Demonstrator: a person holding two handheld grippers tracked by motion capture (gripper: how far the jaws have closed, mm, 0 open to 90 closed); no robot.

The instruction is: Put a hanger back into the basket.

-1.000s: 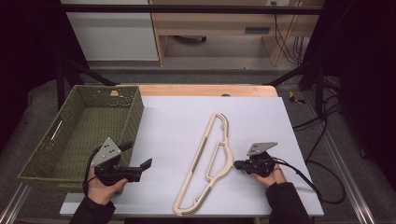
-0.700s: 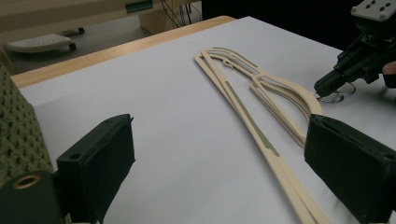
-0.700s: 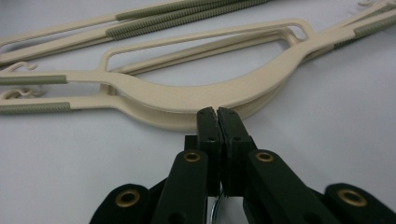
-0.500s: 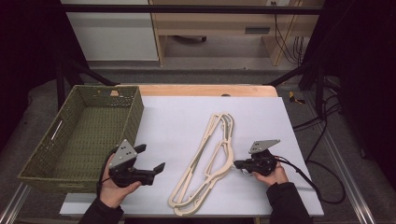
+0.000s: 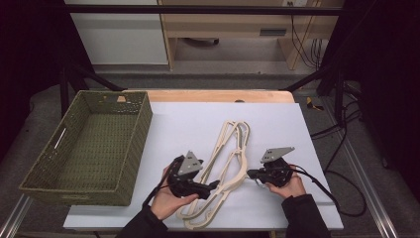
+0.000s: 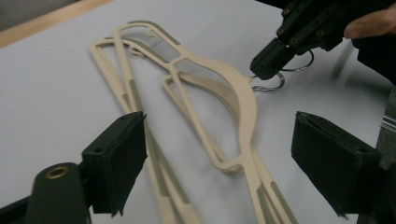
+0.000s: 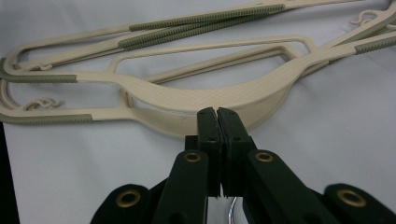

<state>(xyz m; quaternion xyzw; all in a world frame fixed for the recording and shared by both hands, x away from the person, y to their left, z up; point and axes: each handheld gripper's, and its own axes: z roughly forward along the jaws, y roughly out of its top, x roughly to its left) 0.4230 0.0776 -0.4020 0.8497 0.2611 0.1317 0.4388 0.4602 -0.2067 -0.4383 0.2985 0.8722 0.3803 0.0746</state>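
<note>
My left gripper (image 5: 214, 184) has slid in from beside the basket (image 5: 89, 144) and now sits right at the hangers (image 5: 229, 153), which have fanned apart a little since a second ago — the right one has hardly budged. Biggest thing first: the white table (image 5: 188, 119) carries the whole job, with the woven basket empty at the left and well apart from the stack. The cream hangers lie flat mid-table, overlapped, long bars running away from me. In the left gripper view, that gripper's jaws stand wide apart, straddling the lower bars (image 6: 163, 163), I'd say to take hold of one hanger alone. My right gripper (image 5: 253, 173) is pinched tight on the metal hook (image 6: 268, 84) at the neck — pinning the pile, I reckon, so the other hand can peel one free.
</note>
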